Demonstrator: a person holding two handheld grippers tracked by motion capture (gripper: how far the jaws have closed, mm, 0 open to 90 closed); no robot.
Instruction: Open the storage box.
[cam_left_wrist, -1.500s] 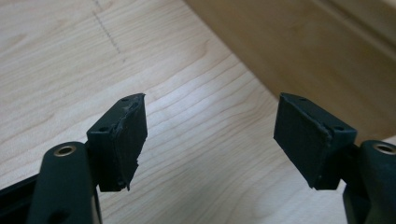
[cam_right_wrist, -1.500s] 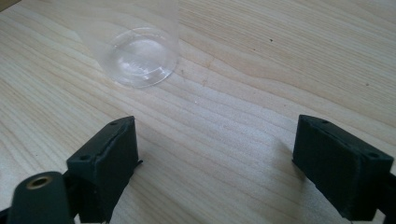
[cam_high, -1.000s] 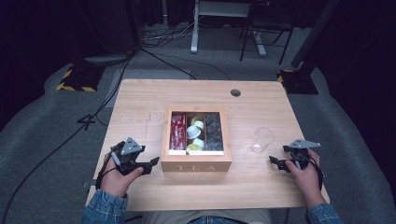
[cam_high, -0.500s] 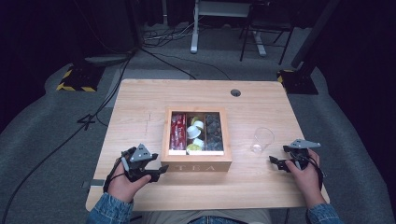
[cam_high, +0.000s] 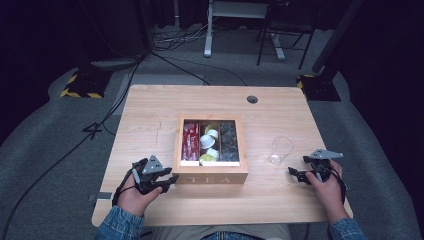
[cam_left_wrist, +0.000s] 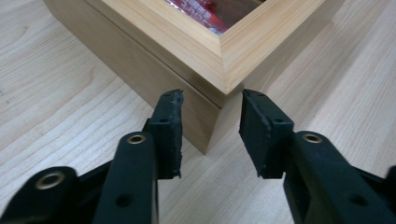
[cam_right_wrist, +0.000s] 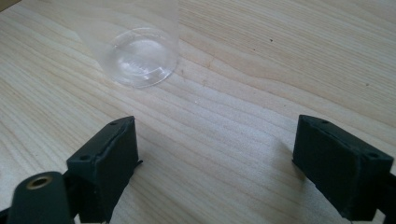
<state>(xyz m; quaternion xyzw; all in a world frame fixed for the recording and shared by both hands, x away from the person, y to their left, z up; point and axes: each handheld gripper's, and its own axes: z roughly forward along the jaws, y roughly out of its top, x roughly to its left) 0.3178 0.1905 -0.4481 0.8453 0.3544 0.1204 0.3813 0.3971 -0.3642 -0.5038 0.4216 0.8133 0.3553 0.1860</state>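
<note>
Two black grippers sit low in our high view. We hold the left gripper (cam_high: 170, 180) with jaws parted, unclenched, astride the near corner of the light wooden tea box (cam_left_wrist: 196, 56) at frame centre. Our right gripper (cam_high: 295, 174), at lower right, stands wide open over the pale wooden table (cam_right_wrist: 261, 79), the clear plastic cup (cam_right_wrist: 140, 56) near its jaws, untouched.

I note a grey carpeted floor (cam_high: 50, 150), black cables (cam_high: 165, 55) at far left, a yellow-black striped base (cam_high: 80, 85), white desk legs (cam_high: 207, 30) at far centre
</note>
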